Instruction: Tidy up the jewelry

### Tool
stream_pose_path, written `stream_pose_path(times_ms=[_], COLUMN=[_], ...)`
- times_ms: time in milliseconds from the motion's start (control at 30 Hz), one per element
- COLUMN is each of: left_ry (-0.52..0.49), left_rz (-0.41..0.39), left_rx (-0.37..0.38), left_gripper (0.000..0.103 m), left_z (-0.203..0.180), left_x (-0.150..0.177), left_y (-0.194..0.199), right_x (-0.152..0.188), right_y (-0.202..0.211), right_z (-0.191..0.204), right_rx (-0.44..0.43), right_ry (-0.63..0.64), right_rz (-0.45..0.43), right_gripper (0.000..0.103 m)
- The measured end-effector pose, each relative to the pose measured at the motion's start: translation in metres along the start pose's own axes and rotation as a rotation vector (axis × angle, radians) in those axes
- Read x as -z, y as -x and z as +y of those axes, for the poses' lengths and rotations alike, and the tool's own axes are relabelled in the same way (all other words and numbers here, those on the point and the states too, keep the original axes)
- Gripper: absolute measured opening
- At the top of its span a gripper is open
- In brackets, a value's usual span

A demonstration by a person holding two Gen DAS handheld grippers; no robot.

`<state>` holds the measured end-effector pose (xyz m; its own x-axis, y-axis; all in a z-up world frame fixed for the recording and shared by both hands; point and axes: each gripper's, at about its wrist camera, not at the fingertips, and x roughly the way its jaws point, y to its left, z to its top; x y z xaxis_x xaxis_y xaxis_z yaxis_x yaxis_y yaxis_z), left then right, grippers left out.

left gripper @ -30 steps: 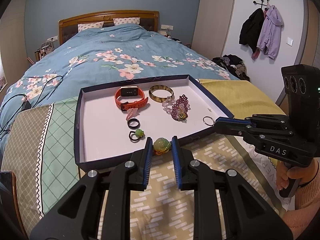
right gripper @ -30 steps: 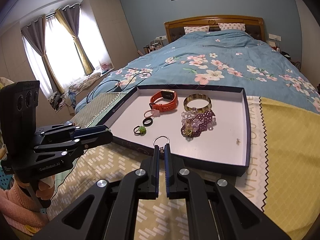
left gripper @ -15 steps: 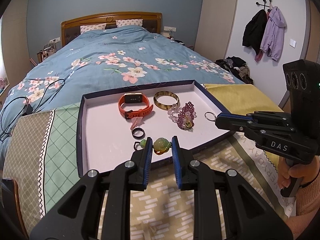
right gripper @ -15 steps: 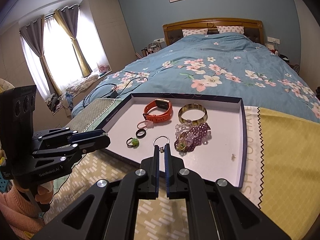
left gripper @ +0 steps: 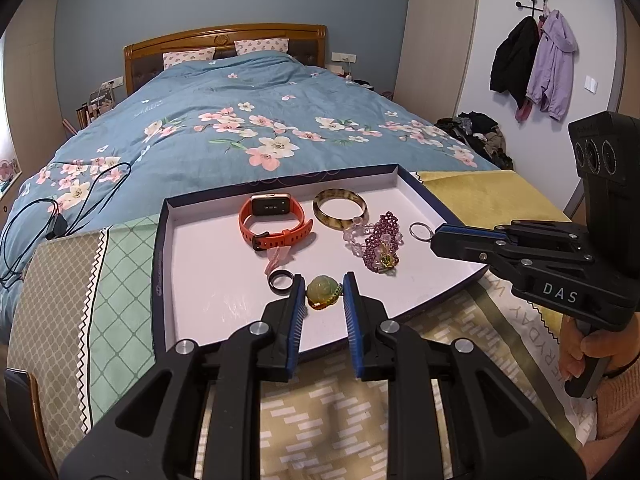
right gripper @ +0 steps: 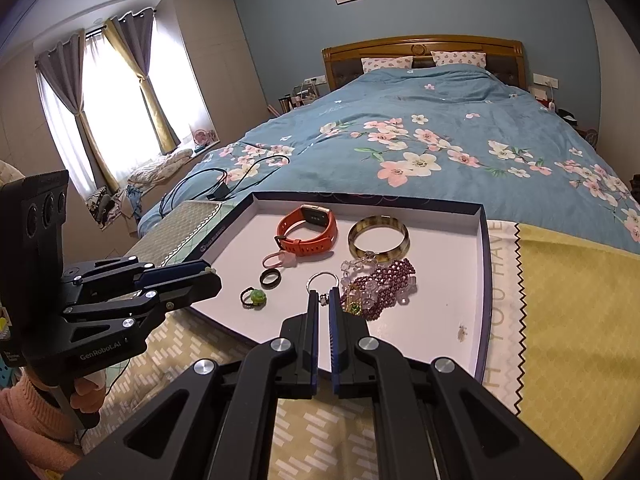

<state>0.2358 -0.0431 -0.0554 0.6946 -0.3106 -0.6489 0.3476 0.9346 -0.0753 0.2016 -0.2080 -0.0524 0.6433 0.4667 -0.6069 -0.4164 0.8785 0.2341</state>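
While both grippers hovered over tray [left gripper: 168,264], left gripper [left gripper: 323,293] pinched green pendant [left gripper: 322,292]; right gripper [right gripper: 323,300] clamped silver ring [right gripper: 322,280] beside purple beads [right gripper: 384,284]. Step judged: placing pieces. Next: lower, release onto bare tray floor.

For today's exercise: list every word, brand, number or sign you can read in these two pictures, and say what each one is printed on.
"DAS": white letters on the body of the right gripper.
"GenRobot.AI": on the body of the left gripper; a small label below it is too small to read.
"YOU HAVE": on the white strip of the blanket, running sideways, partly cut off.
"RYDAY": a fragment on the same blanket in the left wrist view.
A logo on the tray rim: too small to read.
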Motion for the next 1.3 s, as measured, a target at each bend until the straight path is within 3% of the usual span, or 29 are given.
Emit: stream_pose_path(times_ms=[1300], left_ry=[0.024], left_rz=[0.036], left_rx=[-0.024], left_gripper=[0.02], left_z=[0.01], left_x=[-0.014], left_y=[-0.035], right_x=[-0.012], right_y=[-0.038], right_z=[-0.017], right_rx=[0.032], right_ry=[-0.028], right_rz=[0.058], right_gripper=[0.003])
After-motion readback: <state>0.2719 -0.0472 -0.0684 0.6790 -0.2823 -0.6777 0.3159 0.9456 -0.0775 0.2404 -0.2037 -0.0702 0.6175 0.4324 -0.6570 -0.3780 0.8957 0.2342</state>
